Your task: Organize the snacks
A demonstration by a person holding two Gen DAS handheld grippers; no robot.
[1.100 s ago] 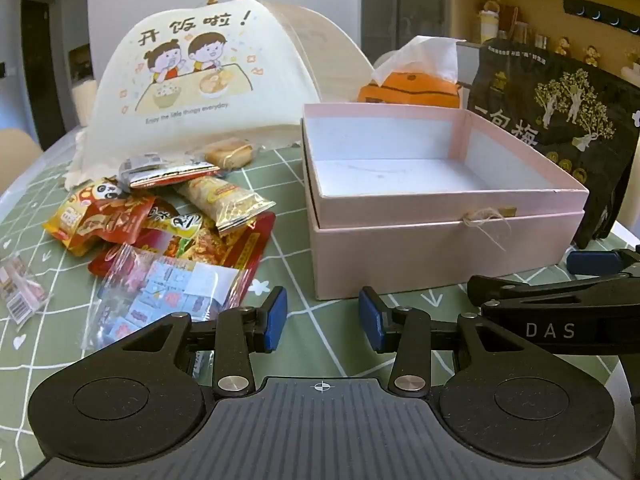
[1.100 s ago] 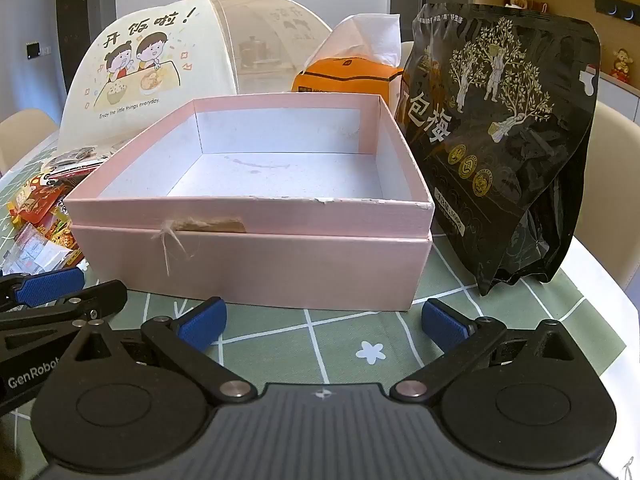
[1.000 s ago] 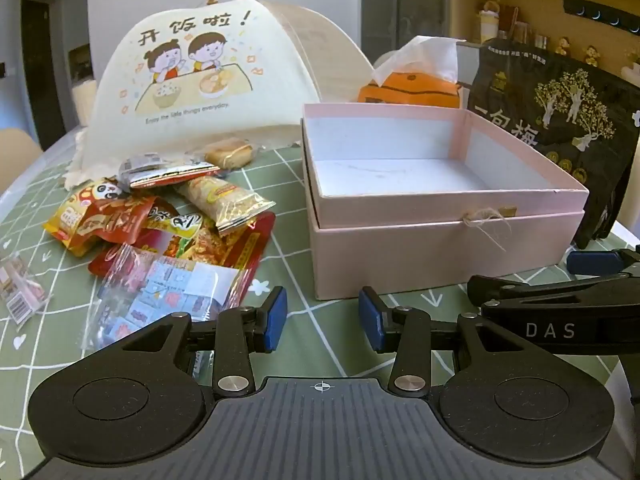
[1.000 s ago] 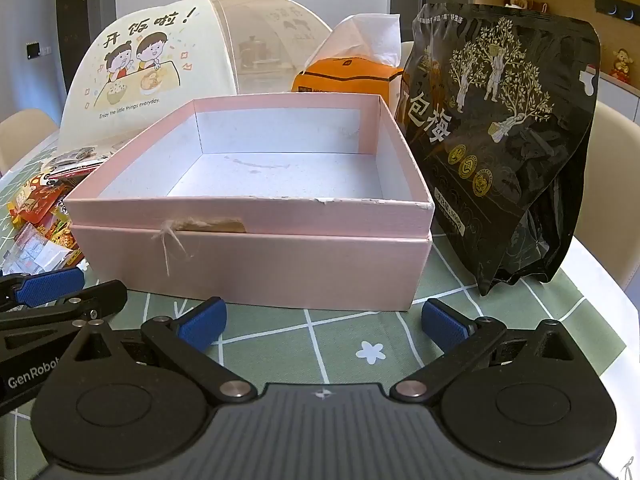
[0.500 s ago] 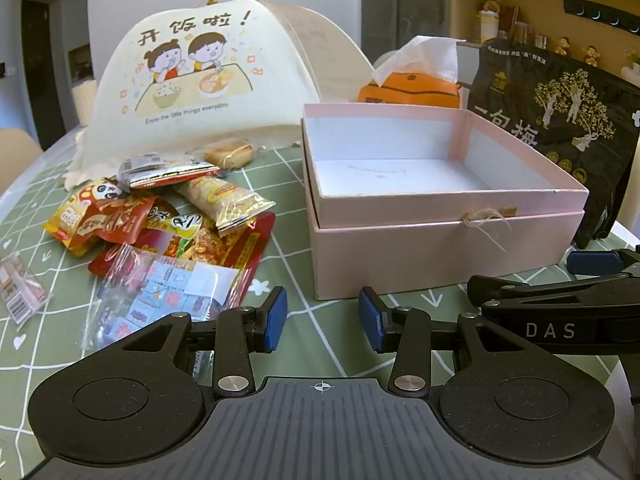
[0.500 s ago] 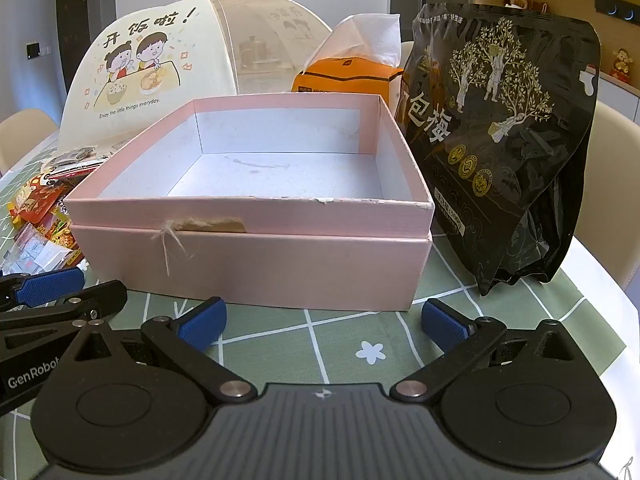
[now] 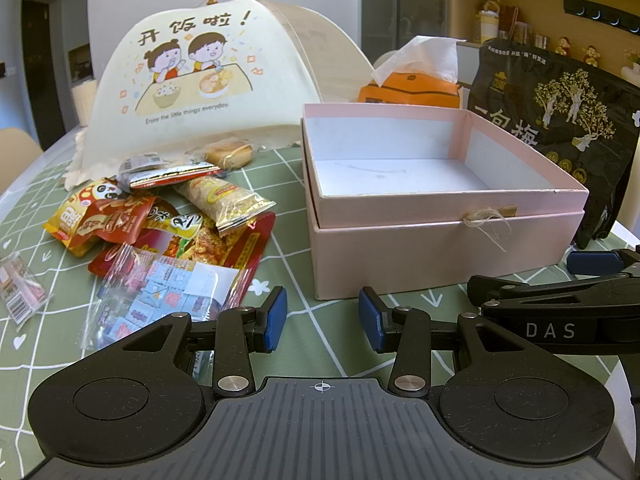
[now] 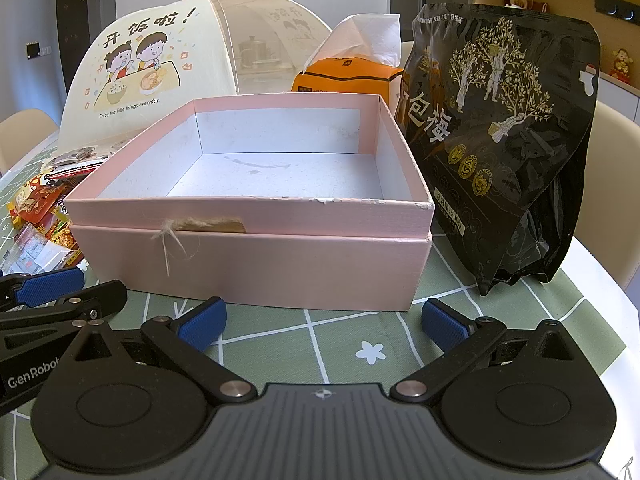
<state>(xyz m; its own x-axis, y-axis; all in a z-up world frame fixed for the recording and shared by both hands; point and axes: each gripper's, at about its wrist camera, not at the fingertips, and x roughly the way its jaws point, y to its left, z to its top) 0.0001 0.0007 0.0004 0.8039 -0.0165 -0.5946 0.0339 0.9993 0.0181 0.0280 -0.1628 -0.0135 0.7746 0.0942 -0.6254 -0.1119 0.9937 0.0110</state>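
Note:
An empty pink box (image 7: 440,248) (image 8: 256,264) stands open on the green checked tablecloth. A pile of snack packets (image 7: 160,224) lies left of it; the nearest is a clear bag of small candies (image 7: 160,296). The pile's edge shows at the left in the right wrist view (image 8: 36,216). My left gripper (image 7: 322,320) is open and empty, low over the cloth before the box's left corner. My right gripper (image 8: 322,324) is wide open and empty in front of the box.
A big black snack bag (image 8: 504,144) (image 7: 560,128) leans right of the box. An orange tissue box (image 7: 408,88) and a cream food-cover dome (image 7: 200,88) stand behind. A small clear packet (image 7: 18,288) lies far left. The table edge is at the right (image 8: 616,320).

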